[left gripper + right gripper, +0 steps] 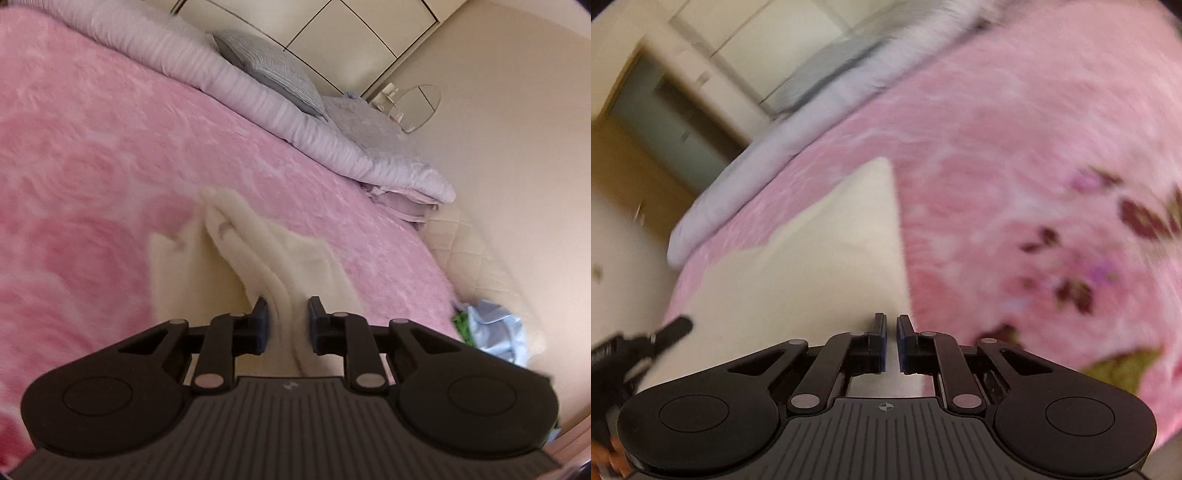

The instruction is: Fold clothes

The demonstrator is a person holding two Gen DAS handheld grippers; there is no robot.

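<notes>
A cream garment (255,251) lies bunched on the pink blanket (92,166) and runs in thick folds up into my left gripper (288,319), whose jaws are shut on a wad of it. In the right wrist view the same cream garment (820,258) spreads out flat as a wide panel with a pointed far corner. My right gripper (891,339) is shut on its near edge, the jaws almost touching. The left gripper (661,338) shows as a dark blur at the lower left, by the cloth's left side. Both views are motion-blurred.
A lilac ruffled duvet (295,110) and a grey pillow (273,77) lie along the far side of the bed. A light blue item (495,332) sits off the bed's right edge. Cabinets (351,37) and a doorway (665,122) stand beyond. A person's fingers (609,454) show at the bottom left.
</notes>
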